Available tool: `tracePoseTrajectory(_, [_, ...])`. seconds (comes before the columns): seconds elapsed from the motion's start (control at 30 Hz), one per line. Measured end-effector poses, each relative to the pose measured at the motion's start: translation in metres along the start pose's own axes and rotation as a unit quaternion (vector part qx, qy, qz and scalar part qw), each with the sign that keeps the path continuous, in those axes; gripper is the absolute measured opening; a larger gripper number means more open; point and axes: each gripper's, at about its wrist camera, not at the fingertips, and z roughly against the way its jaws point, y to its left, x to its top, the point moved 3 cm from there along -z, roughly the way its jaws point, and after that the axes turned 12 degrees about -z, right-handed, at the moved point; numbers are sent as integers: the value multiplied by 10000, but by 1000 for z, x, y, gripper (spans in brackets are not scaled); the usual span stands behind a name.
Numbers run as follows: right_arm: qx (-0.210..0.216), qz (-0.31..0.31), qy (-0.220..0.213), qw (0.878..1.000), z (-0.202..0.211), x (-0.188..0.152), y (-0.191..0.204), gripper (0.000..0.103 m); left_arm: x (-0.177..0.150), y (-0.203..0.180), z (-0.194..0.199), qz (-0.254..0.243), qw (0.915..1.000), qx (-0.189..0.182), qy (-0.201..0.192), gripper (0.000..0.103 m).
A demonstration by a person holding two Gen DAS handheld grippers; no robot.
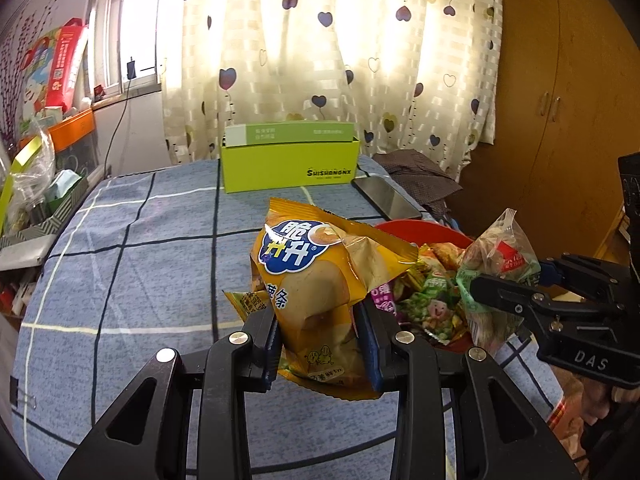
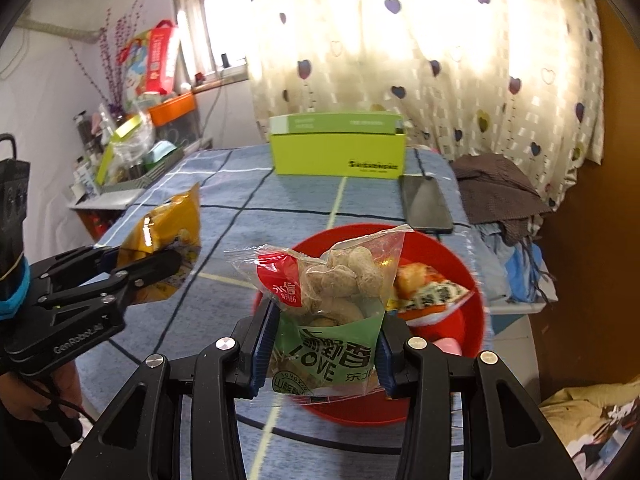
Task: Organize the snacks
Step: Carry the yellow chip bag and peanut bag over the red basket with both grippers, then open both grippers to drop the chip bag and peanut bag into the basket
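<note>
My left gripper (image 1: 318,344) is shut on a yellow chip bag (image 1: 316,276) and holds it above the blue checked cloth (image 1: 140,264); the bag also shows in the right wrist view (image 2: 168,240). My right gripper (image 2: 326,356) is shut on a clear and green bag of nuts (image 2: 332,304), held over the red bowl (image 2: 460,264). The same nut bag shows in the left wrist view (image 1: 496,268). The red bowl (image 1: 420,230) holds several small snack packets (image 1: 428,300). A small yellow packet (image 1: 244,302) lies on the cloth under the chip bag.
An open green box (image 1: 288,164) stands at the far edge of the table, also in the right wrist view (image 2: 340,152). A black phone (image 1: 386,198) lies to its right. Cluttered shelves (image 1: 44,184) stand left. A brown cloth (image 2: 496,188) lies to the right.
</note>
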Motion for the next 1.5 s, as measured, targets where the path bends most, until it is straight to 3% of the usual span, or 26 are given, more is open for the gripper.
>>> tracePoseTrajectory(0.43, [-382, -300, 63, 9988, -5, 0, -43, 41, 11, -16, -13, -114, 9995, -288, -53, 35])
tracePoseTrajectory(0.63, [-421, -321, 374, 9979, -25, -11, -50, 41, 8, -40, -25, -283, 9971, -701, 97, 35])
tracePoseTrajectory(1.0, [-395, -281, 389, 9981, -36, -14, -52, 41, -5, -81, -58, -523, 9879, -1358, 530, 35])
tracePoseTrajectory(1.5, [-212, -466, 329, 9981, -72, 6, -61, 41, 16, -75, -92, -677, 9902, -1146, 434, 35])
